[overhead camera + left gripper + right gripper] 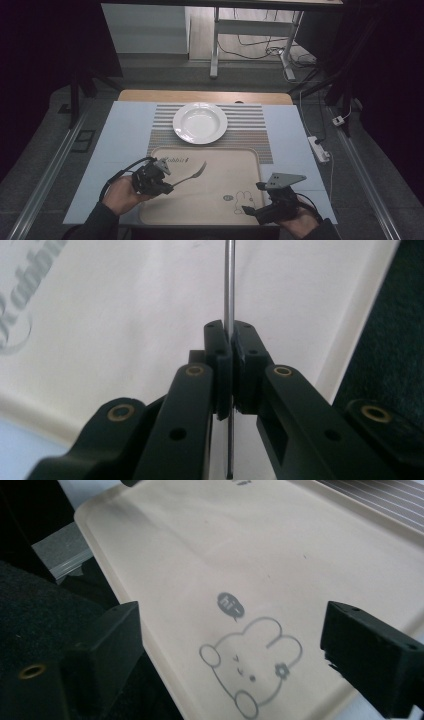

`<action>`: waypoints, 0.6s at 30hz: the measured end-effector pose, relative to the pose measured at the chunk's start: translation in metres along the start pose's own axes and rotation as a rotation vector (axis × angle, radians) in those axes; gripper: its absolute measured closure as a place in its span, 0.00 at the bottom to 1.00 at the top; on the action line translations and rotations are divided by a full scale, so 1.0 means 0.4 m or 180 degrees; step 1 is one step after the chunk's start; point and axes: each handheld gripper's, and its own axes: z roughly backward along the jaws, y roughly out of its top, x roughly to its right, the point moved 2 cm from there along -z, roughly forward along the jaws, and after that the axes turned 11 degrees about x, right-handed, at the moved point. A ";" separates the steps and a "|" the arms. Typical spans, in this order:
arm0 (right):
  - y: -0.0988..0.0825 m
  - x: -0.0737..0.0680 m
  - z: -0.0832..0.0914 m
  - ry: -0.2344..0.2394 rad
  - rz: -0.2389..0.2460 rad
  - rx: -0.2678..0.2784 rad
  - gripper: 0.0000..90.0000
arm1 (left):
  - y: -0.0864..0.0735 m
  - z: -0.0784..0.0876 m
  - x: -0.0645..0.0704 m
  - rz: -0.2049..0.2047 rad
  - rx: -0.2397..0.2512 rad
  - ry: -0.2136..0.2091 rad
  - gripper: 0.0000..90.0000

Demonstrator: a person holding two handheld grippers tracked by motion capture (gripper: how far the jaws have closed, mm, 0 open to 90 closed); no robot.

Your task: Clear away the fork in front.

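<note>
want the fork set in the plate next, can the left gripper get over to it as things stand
Probably yes. The left gripper is shut on the fork over the tray, and the plate sits beyond it with nothing between. The right gripper is off to the side.

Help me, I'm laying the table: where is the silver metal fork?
High view, left side: the silver metal fork is clamped in the left gripper above the beige tray, tines toward the white plate.

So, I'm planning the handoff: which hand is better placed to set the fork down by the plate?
Left, probably: the left gripper is shut on the fork, below the plate.
</note>
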 end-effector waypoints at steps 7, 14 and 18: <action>-0.023 -0.006 0.034 -0.0106 0.0076 0.0016 0.04 | -0.023 -0.007 0.005 0.0694 0.0085 0.0319 0.96; -0.040 -0.014 0.050 -0.0150 0.0128 -0.0059 0.03 | -0.046 -0.023 0.013 0.1408 0.0070 0.0559 0.96; -0.045 -0.015 0.052 -0.0147 0.0163 -0.0092 0.03 | -0.062 -0.037 0.009 0.1580 -0.0041 0.0720 0.96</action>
